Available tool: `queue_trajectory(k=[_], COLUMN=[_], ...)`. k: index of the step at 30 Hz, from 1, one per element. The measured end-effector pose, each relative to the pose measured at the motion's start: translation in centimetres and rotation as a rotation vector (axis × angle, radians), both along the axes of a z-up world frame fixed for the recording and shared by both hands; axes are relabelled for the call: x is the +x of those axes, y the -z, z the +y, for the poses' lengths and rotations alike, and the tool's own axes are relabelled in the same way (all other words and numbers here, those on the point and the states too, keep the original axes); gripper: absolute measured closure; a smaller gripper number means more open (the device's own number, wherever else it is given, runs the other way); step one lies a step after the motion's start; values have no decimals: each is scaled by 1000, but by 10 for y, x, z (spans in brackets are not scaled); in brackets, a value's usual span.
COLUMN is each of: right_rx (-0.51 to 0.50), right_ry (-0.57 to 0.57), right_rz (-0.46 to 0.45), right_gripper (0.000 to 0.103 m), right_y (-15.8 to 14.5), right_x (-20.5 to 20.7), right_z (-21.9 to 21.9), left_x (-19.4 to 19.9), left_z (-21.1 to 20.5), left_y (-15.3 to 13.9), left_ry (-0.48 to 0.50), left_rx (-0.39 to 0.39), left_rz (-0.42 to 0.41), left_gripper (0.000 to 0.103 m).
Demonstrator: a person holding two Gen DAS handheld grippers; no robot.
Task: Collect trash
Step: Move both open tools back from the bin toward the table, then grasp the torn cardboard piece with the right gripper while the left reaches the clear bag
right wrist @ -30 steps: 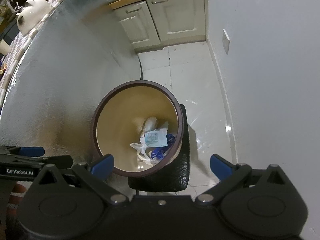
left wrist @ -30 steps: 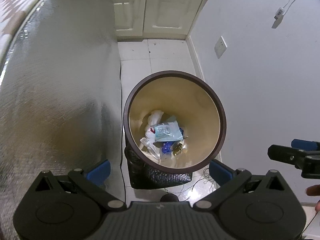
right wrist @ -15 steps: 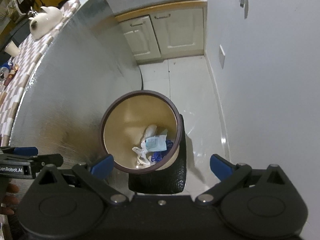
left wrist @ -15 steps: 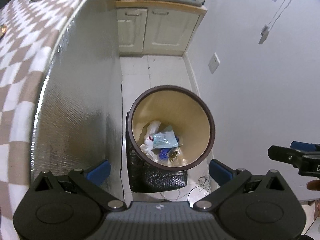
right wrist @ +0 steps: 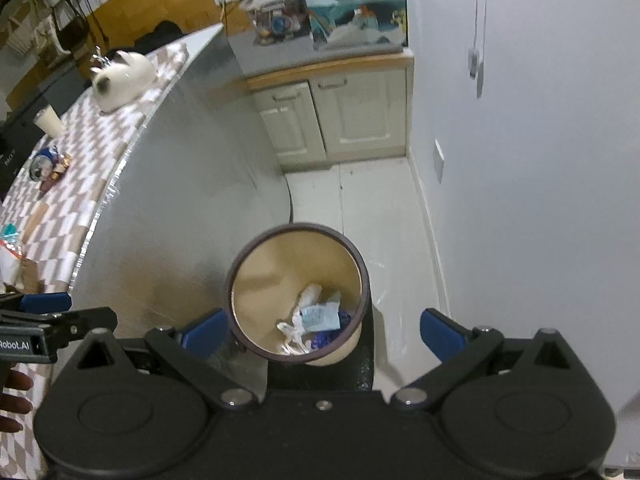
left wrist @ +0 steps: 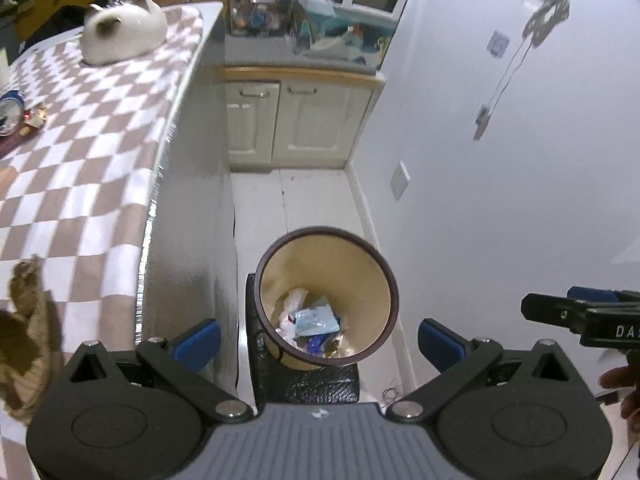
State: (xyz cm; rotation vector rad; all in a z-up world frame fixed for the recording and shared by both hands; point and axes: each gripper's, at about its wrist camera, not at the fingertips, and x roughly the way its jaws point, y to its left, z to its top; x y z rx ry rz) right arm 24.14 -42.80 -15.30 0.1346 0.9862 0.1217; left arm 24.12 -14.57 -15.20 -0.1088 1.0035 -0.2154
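Left gripper (left wrist: 320, 338) and right gripper (right wrist: 322, 330), both with blue-padded fingers spread wide and holding nothing, high above the bin (left wrist: 327, 297).

Writing: in the left wrist view the side of the right gripper, at 3 o'clock, shows white letters "DA", cut off by the frame edge. In the right wrist view the left gripper, at 9 o'clock, reads "Robot.AI", its start cut off.

Bin: round, dark brown rim, tan inner wall, on a black textured base (left wrist: 320, 384) on the white tile floor (left wrist: 312, 200). It lies at 6 o'clock of centre in both views, between the foil-faced side of the table (right wrist: 180, 208) and the wall (right wrist: 540, 200).

Trash (left wrist: 314, 322): at the bin bottom, a pale blue packet with fine print too small to read, crumpled white plastic, and a dark blue wrapper.

Table top: brown-and-white checked cloth (left wrist: 80, 140); a white cat-shaped object (left wrist: 122, 34) at 11 o'clock; a blue can (right wrist: 42, 162) lying at 9 o'clock; a brown crumpled item (left wrist: 24, 340) at 8 o'clock.

Cream cabinet (left wrist: 296, 124) at 12 o'clock.
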Motion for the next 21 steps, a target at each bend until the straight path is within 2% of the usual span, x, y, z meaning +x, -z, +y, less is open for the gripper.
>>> queue_trajectory(k=[12, 21], right_rx=[13, 11], right_ry=[-21, -78], right_rz=[-158, -261], right_gripper=[0, 0], right_y=[-60, -89], right_x=[-51, -78], right_z=[51, 112], left_x=[-60, -95], left_z=[59, 120], left_y=[-75, -103], left_ry=[-40, -95], left_rx=[-47, -69], left_rz=[-175, -271], left_gripper=[0, 0])
